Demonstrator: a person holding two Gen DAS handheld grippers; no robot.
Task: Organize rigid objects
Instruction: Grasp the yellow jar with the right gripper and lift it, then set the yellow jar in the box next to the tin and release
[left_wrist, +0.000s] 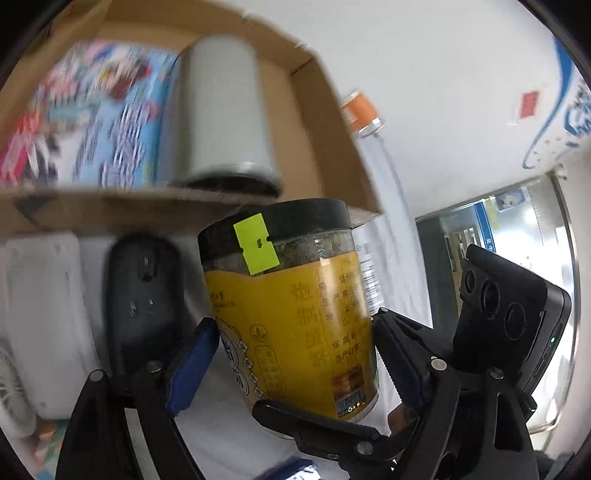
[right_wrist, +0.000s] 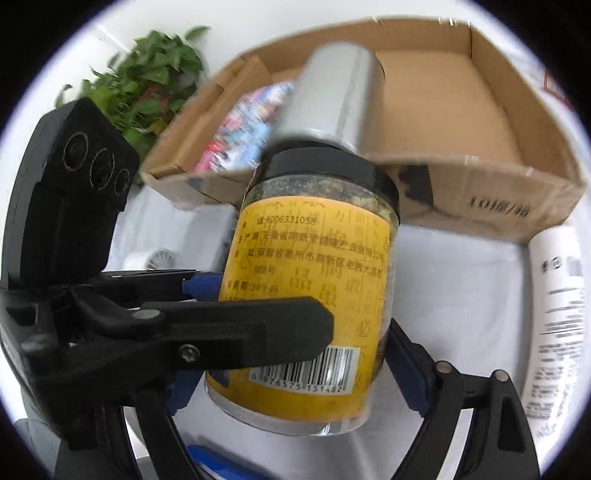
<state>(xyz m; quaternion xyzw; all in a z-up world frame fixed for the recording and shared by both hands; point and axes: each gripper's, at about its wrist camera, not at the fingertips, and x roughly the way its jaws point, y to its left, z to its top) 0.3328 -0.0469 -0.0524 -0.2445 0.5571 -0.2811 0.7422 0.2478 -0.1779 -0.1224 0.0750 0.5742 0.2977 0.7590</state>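
A clear jar (left_wrist: 291, 306) with a black lid and a yellow label sits between both grippers, held above the white cloth, tilted. My left gripper (left_wrist: 295, 354) is shut on the jar; its fingers (left_wrist: 192, 365) press both sides. My right gripper (right_wrist: 295, 350) also grips the same jar (right_wrist: 314, 291) from the other side. Beyond it lies an open cardboard box (left_wrist: 332, 122), also in the right wrist view (right_wrist: 480, 177), holding a grey cylinder (left_wrist: 225, 110) and a colourful box (left_wrist: 92, 114).
On the white cloth lie a black mouse (left_wrist: 144, 291), a white device (left_wrist: 44, 314) and a clear bottle with an orange band (left_wrist: 364, 110). A white tube (right_wrist: 557, 306) lies at right and a green plant (right_wrist: 147, 81) stands at back left.
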